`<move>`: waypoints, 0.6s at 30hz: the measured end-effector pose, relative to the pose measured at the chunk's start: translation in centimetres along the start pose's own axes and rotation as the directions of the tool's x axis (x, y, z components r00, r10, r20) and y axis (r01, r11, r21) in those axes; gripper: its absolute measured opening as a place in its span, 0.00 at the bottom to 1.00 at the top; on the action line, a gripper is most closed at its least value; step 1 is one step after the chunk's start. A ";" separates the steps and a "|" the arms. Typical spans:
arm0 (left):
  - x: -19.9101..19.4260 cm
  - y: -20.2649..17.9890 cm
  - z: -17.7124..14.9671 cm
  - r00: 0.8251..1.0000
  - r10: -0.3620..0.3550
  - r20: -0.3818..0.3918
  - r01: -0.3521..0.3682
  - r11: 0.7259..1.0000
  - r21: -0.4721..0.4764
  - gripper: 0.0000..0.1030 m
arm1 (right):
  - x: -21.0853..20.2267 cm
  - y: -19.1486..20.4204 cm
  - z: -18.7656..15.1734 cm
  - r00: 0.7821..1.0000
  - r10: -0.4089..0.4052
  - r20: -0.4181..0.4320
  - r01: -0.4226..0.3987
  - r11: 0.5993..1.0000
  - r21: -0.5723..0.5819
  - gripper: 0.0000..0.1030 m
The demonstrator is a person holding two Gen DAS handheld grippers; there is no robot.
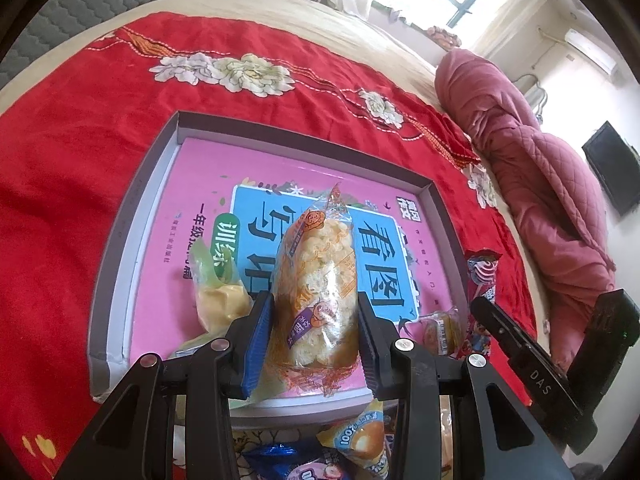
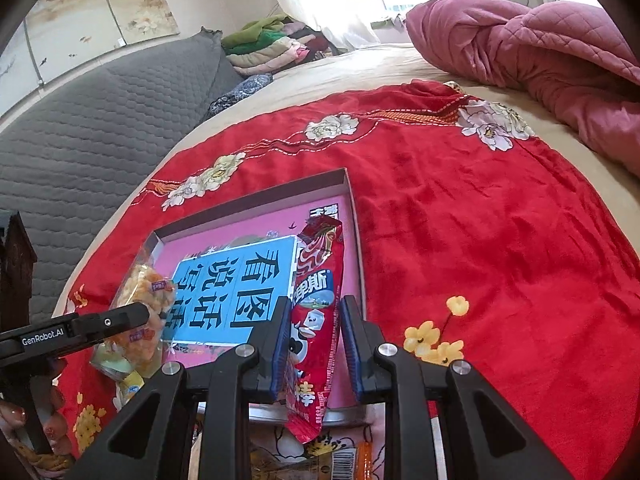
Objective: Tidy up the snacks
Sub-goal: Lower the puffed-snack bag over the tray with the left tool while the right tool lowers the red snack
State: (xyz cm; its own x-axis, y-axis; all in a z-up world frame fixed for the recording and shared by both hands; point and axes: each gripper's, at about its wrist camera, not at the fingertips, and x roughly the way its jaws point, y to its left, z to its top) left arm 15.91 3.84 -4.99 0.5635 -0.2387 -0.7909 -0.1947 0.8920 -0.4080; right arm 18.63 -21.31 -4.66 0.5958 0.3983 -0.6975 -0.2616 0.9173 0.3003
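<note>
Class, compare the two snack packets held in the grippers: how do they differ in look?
The puffed-snack packet is clear, showing pale pieces; the red packet is opaque and printed. The first is plump, the second flat. Each sits between a hand-held gripper's fingers (left, right) over the tray.

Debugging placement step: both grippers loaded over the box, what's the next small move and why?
Probably lower the left gripper slightly and open it. It is shut on the puffed rice cracker pack, which already hangs over the shallow box lined with a pink book, beside a yellow-green snack lying inside. The right gripper, shut on the red milk-candy packet near the box's right wall, can follow.
</note>
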 end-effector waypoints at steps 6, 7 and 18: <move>0.5 0.0 -0.1 1.000 0.003 -0.011 -0.003 1.000 0.000 0.40 | 0.4 0.4 -0.2 1.000 0.023 -0.018 -0.023 1.000 -0.007 0.24; 0.5 0.0 -0.1 1.000 0.002 -0.013 -0.002 1.000 0.001 0.40 | 0.4 0.4 -0.3 0.999 0.031 -0.022 -0.031 1.000 -0.006 0.24; 1.0 -0.3 -0.3 0.999 0.011 -0.033 -0.011 1.000 0.010 0.40 | 1.0 1.1 -0.7 0.997 0.051 -0.051 -0.052 0.998 -0.024 0.24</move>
State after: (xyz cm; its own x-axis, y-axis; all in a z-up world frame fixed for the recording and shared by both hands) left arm 16.27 3.23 -5.86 0.5347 -0.2415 -0.8098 -0.1930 0.8981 -0.3952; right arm 18.34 -19.89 -5.47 0.5420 0.4436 -0.7138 -0.3108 0.8949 0.3202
